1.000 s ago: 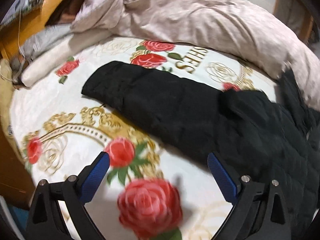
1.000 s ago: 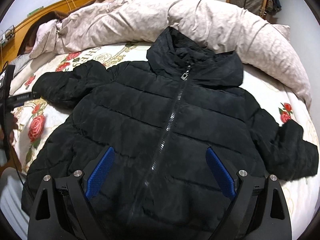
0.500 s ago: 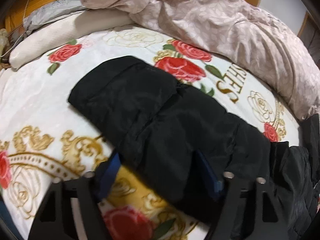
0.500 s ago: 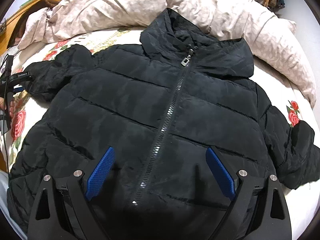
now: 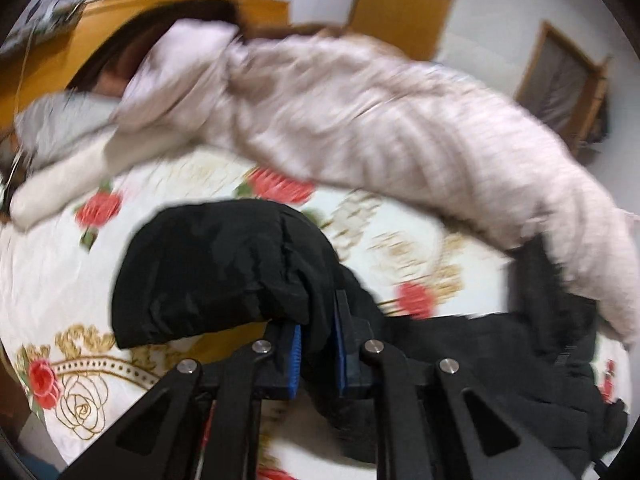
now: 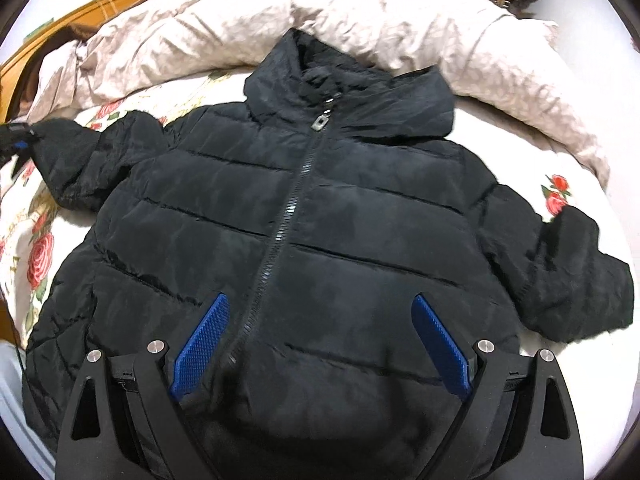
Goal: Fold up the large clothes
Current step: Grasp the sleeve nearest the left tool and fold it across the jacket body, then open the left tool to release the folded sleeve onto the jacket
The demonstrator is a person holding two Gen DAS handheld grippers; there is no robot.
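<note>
A black hooded puffer jacket (image 6: 320, 232) lies front up and zipped on the bed, hood toward the duvet. My left gripper (image 5: 316, 340) is shut on the jacket's left sleeve (image 5: 224, 272) and holds its cuff end lifted off the blanket; it also shows at the left edge of the right wrist view (image 6: 16, 144). My right gripper (image 6: 320, 344) is open and empty, low over the jacket's lower front, its blue pads (image 6: 200, 352) either side of the zipper. The other sleeve (image 6: 576, 280) lies spread to the right.
A rose-patterned blanket (image 5: 72, 272) covers the bed. A bunched pale pink duvet (image 6: 400, 12) runs along the far side. Pillows (image 5: 60, 168) and a wooden headboard (image 5: 100, 40) are at the far left. A wooden door frame (image 5: 568, 80) stands at the far right.
My left gripper has closed on the sleeve and lifted its end; the left view is blurred with motion. My right gripper stays open over the jacket's lower front, with the view tilted slightly.
</note>
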